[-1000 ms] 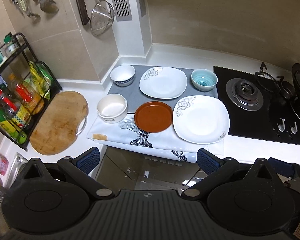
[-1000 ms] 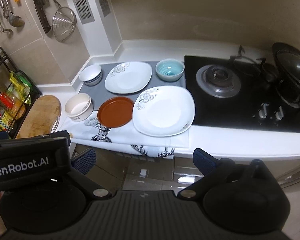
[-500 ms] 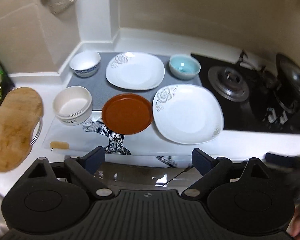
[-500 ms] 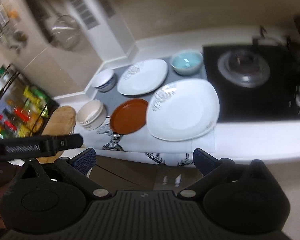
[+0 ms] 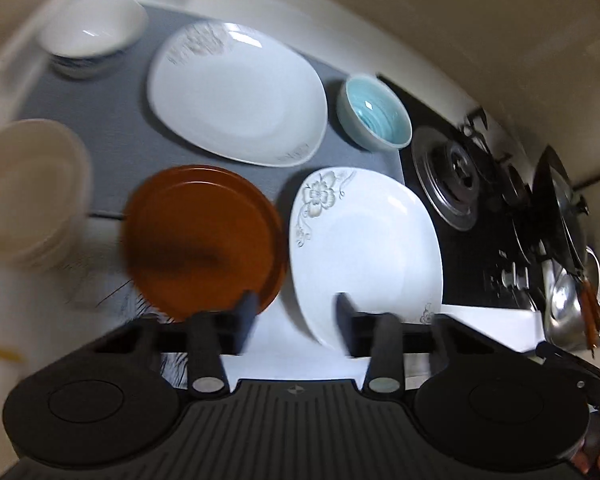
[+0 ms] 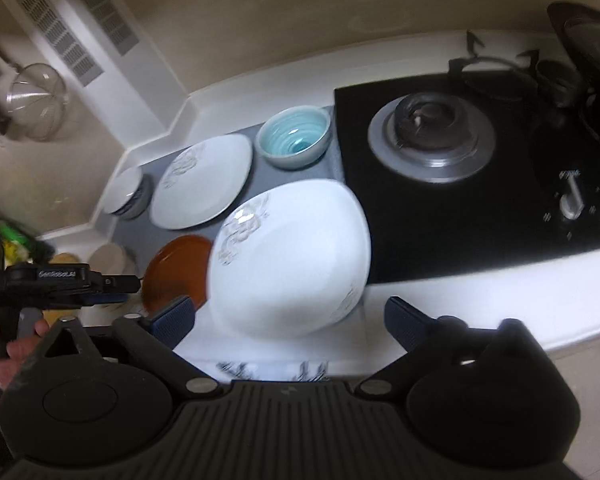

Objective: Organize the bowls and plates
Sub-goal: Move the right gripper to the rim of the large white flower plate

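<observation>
A brown plate (image 5: pixel 204 240) (image 6: pixel 178 268) and a large white flowered plate (image 5: pixel 368 248) (image 6: pixel 292 260) lie side by side at the counter front. Behind them are a second white plate (image 5: pixel 236 96) (image 6: pixel 202 180), a teal bowl (image 5: pixel 374 114) (image 6: pixel 294 136), a white-and-blue bowl (image 5: pixel 92 36) (image 6: pixel 126 194) and a cream bowl (image 5: pixel 28 192) (image 6: pixel 110 258). My left gripper (image 5: pixel 296 320) hovers over the gap between the brown and white plates, jaws closing, gripping nothing. My right gripper (image 6: pixel 290 316) is wide, jaws closing slightly, with the large white plate's near edge ahead between its fingers, untouched.
A grey mat (image 5: pixel 112 120) and a patterned cloth (image 5: pixel 268 344) lie under the dishes. To the right is a black gas hob (image 5: pixel 456 176) (image 6: pixel 432 140) with a lidded pan (image 6: pixel 592 60). A strainer (image 6: pixel 36 100) hangs on the left wall. A person's hand (image 6: pixel 16 344) holds the left gripper's handle.
Both grippers have dropped toward the front plates, which now look much bigger. The left jaws have narrowed a lot, the right jaws a little. The left view has swung right, toward the hob.
</observation>
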